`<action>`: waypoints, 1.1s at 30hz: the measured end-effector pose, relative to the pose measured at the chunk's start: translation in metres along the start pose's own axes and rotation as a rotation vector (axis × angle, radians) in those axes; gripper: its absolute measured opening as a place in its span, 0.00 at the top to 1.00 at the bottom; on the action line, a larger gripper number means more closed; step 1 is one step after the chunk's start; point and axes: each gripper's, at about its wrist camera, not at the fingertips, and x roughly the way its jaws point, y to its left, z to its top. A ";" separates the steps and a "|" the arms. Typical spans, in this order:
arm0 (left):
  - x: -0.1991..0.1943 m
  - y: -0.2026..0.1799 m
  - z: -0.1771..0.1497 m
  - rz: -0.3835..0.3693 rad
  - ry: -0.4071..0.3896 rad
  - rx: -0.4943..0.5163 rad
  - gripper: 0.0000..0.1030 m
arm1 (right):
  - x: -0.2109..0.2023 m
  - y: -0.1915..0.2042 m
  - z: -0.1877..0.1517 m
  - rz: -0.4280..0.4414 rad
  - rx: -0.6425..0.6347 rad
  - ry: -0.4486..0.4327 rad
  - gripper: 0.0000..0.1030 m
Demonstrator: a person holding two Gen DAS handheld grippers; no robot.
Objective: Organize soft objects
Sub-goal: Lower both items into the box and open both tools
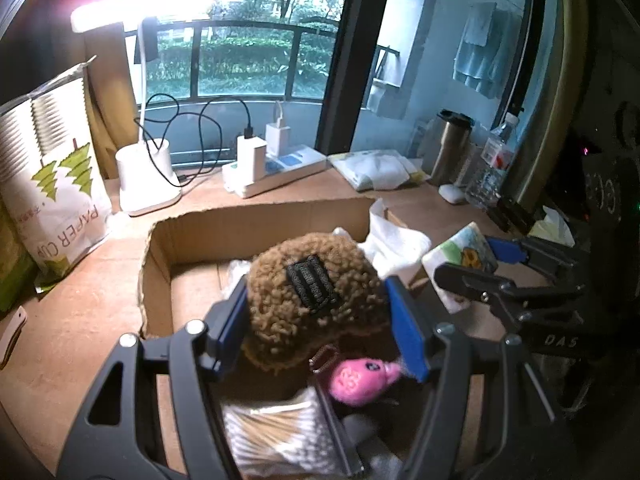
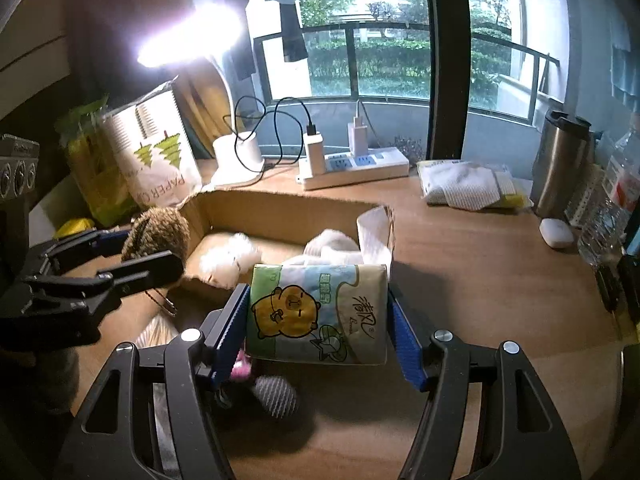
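Observation:
In the left wrist view my left gripper [image 1: 320,320] is shut on a brown fuzzy pouch [image 1: 308,300] with a black label, held above the near end of the open cardboard box [image 1: 260,220]. Below it lie a pink plush toy [image 1: 360,380] and a pack of cotton swabs [image 1: 276,436]. In the right wrist view my right gripper [image 2: 318,320] is shut on a tissue pack [image 2: 316,312] printed with a cartoon bear, just in front of the box [image 2: 280,212]. White soft items [image 2: 228,260] and white cloth [image 2: 340,246] lie inside. A grey ribbed ball [image 2: 276,396] sits beneath.
A lit desk lamp [image 1: 144,176], power strip with chargers [image 1: 272,172], paper-cup bag [image 1: 56,184], packaged cloths [image 2: 468,184], steel tumbler [image 2: 560,164], water bottle [image 2: 612,208] and white earbud case [image 2: 556,232] ring the wooden desk [image 2: 480,280]. The window is behind.

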 end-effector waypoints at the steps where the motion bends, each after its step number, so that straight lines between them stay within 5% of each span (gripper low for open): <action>1: 0.003 0.001 0.001 0.001 0.002 -0.002 0.36 | 0.002 -0.001 0.002 0.003 0.002 -0.002 0.34; 17: 0.053 0.011 0.011 -0.020 0.061 -0.037 0.35 | 0.033 -0.010 0.022 0.028 0.020 -0.003 0.34; 29: 0.055 0.021 0.008 0.019 0.088 -0.076 0.23 | 0.056 -0.017 0.019 0.068 0.074 0.049 0.33; 33: 0.051 0.026 0.006 0.040 0.088 -0.088 0.23 | 0.057 -0.017 0.016 0.057 0.074 0.050 0.24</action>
